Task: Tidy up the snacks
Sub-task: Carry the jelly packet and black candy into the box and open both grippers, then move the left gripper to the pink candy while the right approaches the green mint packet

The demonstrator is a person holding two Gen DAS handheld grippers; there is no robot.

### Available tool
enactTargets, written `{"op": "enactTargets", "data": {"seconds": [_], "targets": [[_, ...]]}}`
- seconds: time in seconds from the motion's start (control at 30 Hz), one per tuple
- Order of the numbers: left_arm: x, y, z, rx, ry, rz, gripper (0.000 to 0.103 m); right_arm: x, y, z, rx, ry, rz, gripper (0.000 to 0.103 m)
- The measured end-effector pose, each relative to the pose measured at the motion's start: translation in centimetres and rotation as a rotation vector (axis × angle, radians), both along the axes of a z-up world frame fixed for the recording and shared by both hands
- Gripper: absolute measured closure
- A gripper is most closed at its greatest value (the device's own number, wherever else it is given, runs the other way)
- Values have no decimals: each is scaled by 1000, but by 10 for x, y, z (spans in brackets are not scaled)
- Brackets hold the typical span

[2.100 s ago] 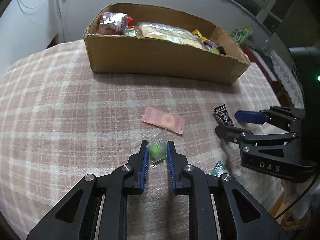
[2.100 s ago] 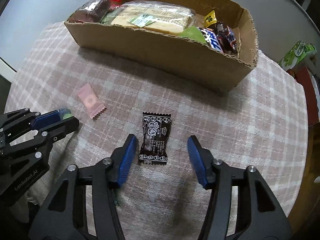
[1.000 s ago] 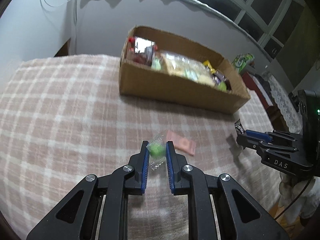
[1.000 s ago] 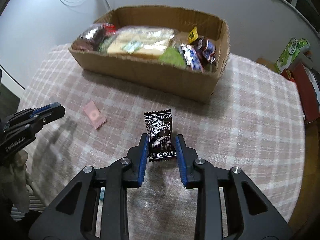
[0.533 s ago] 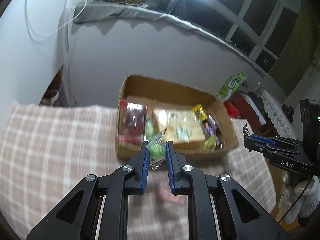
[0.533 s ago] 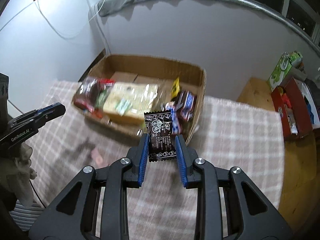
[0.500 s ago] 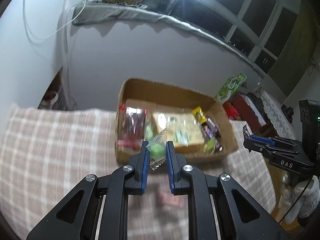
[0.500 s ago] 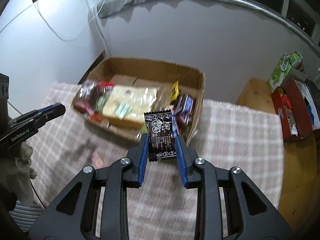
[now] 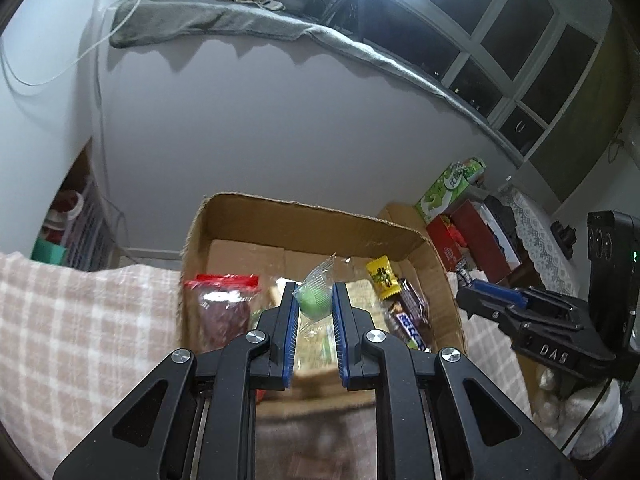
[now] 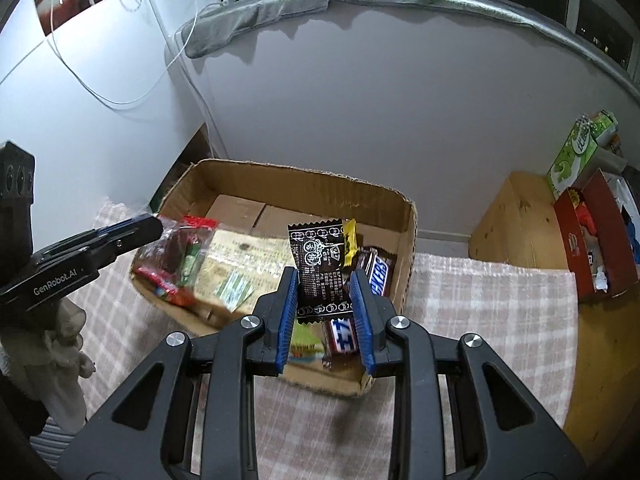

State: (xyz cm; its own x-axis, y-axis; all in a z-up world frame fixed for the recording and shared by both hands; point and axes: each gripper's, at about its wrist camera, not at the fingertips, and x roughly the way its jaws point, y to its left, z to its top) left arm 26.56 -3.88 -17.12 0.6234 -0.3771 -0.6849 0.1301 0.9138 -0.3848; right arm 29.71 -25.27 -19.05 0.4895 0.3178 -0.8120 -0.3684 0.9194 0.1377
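Observation:
My left gripper (image 9: 314, 292) is shut on a green candy in a clear wrapper (image 9: 315, 300), held above the open cardboard box (image 9: 304, 220). The right gripper (image 10: 325, 280) is shut on a black snack packet with white print (image 10: 318, 272), raised over the same cardboard box (image 10: 304, 184) near its right end. Inside the box lie a red bag (image 10: 176, 252), a flat pale packet (image 10: 248, 260), a yellow candy (image 9: 383, 278) and chocolate bars (image 10: 376, 272). In each view the other gripper shows at the edge: the right gripper (image 9: 480, 286), the left gripper (image 10: 152, 226).
The box sits on a table with a pink checked cloth (image 10: 480, 300), close to a grey wall (image 10: 400, 100). A green carton (image 10: 580, 148) and a red box (image 10: 592, 236) stand off to the right on a wooden stand. White cables hang at the left.
Both grippers have risen and moved toward the box with their snacks; they were over the cloth in front of it and now hang over it. The pink packet on the cloth has dropped out of view.

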Motion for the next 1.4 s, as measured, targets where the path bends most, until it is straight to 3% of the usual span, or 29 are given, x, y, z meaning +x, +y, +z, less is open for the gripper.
{"op": "enactTargets", "data": {"seconds": [0.27,0.67,0.73,0.8,1.4], "targets": [[19,-10,-7,23,20,-14,88,14,9,-10,-32,13,16,75],[18,-22,-5,134,18,-41,87,12,13,-11,-59,14,28,74],[17,-22,-4,149,16,-43,84,10,14,-10,-70,5,28,66],[15,-21,-3,150,12,-44,84,8,14,-7,-66,-2,26,59],[-22,-2,16,143,-17,-26,84,-46,6,9,-64,-19,19,59]]}}
